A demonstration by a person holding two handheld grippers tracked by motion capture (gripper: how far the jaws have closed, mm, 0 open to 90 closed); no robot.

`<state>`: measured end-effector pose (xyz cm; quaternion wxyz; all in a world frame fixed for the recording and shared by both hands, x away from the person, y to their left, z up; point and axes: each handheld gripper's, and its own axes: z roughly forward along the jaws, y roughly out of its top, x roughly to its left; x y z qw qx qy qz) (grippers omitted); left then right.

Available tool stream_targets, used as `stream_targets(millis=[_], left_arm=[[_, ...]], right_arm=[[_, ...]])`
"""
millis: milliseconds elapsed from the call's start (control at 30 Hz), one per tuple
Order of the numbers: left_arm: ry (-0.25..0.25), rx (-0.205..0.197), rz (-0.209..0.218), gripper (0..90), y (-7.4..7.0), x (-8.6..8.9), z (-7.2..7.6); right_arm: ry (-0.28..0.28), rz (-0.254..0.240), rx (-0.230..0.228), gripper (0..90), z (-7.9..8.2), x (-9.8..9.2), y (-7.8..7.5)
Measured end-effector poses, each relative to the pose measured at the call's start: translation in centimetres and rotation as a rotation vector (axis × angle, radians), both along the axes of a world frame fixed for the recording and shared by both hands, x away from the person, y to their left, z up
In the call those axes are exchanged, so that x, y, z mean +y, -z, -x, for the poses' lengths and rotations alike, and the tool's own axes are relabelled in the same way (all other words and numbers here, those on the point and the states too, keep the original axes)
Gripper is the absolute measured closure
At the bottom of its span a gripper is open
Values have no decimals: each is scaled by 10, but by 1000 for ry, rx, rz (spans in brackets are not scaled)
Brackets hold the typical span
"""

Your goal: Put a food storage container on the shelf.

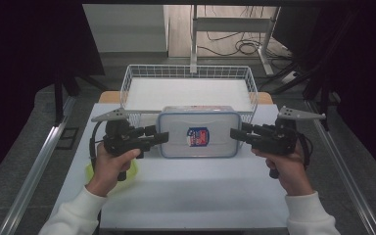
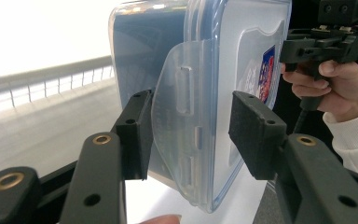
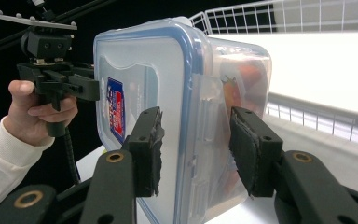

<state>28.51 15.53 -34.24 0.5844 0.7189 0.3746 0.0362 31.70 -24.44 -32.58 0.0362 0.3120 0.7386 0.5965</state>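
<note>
High view, lidded container (image 1: 199, 133) before wire basket (image 1: 188, 73), yellow object (image 1: 90, 171)

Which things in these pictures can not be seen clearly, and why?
- Container contents: right gripper view, clouded wall shows only red-orange shapes.
- Label: too small in high view, seen edge-on in both gripper views.
- Yellow-green thing: high view, left hand covers most.
- Basket front wall: high view, container hides it.

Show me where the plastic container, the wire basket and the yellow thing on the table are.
plastic container (image 1: 199, 134): high view, on its lid.
wire basket (image 1: 188, 72): high view, on its far rim.
yellow thing (image 1: 90, 171): high view, on its left edge.
</note>
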Motion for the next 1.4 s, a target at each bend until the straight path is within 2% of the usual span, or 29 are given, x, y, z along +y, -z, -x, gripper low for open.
stream_targets(millis=[133, 167, 333, 600, 767, 833, 1033, 1167, 1233, 1300, 1400], left_arm=[[-2, -12, -7, 509, -9, 2, -4], [-6, -17, -4, 509, -15, 4, -8], [-7, -13, -5, 509, -25, 9, -22], [-1, -8, -13, 509, -41, 14, -58], [6, 19, -4, 508, -41, 14, -84], [9, 17, -10, 507, -41, 14, -93], [12, 49, 1, 507, -32, 18, -116], [3, 61, -6, 505, -29, 20, -125], [0, 83, -14, 502, -27, 20, -128], [-3, 85, -13, 502, -25, 20, -130], [-10, 89, -9, 502, -25, 21, -132]], right_arm=[[-7, -10, -3, 555, -8, 3, -10], [-11, -21, -2, 556, -12, 3, -12], [-11, -24, -1, 556, -25, 8, -22], [-6, -33, 3, 555, -56, 13, -36], [16, -26, 13, 553, -77, 15, -40], [22, -27, 20, 552, -86, 15, -39], [29, -21, 51, 551, -108, 18, -34], [35, -19, 70, 548, -120, 22, -30], [34, -11, 81, 548, -124, 23, -27], [34, -1, 96, 545, -128, 24, -25], [39, -13, 97, 545, -131, 25, -24]])
